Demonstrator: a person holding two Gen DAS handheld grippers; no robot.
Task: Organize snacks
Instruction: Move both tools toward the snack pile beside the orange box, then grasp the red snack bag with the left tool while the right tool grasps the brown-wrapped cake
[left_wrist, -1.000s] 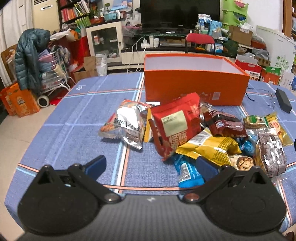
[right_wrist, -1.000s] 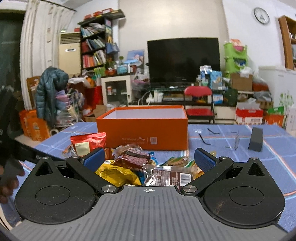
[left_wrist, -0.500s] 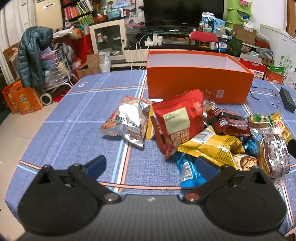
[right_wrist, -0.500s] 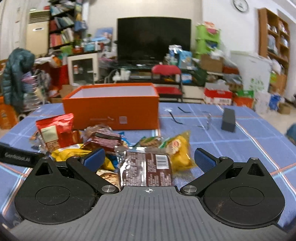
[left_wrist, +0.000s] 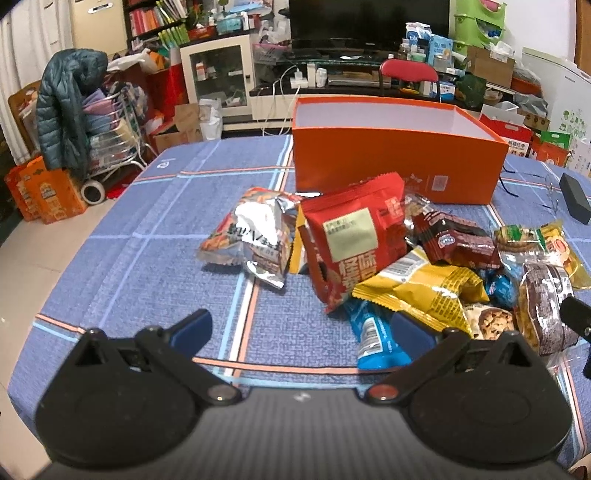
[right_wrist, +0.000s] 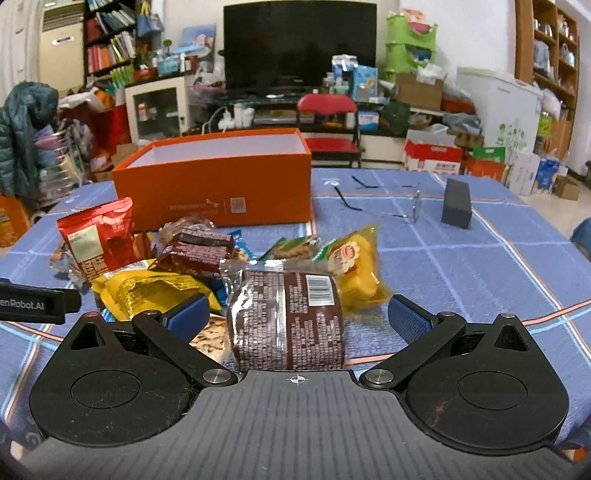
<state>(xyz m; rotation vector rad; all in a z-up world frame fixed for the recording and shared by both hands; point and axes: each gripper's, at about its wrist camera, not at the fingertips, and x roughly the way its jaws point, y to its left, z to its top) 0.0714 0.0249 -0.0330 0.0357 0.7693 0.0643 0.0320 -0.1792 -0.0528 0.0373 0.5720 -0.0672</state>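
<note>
While both tools stand spread and empty, the right tool (right_wrist: 295, 317) straddles the brown packet (right_wrist: 286, 317) near the worktop's (right_wrist: 480, 266) front edge; the left tool (left_wrist: 301, 328) hovers beside the snack pile (left_wrist: 369, 254).

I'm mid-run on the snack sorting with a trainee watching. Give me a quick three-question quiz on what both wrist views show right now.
1. True or false: the orange box already holds snacks.
2. Which packet lies between the open fingers of the right gripper? A) red snack bag B) brown barcoded packet C) yellow cake packet
3. Fill in: the left gripper is ____ and holds nothing; the blue wrapper lies by its right finger.

Key:
1. False, as far as its visible interior shows; the snacks lie heaped on the blue tablecloth in front of it.
2. B
3. open
</note>
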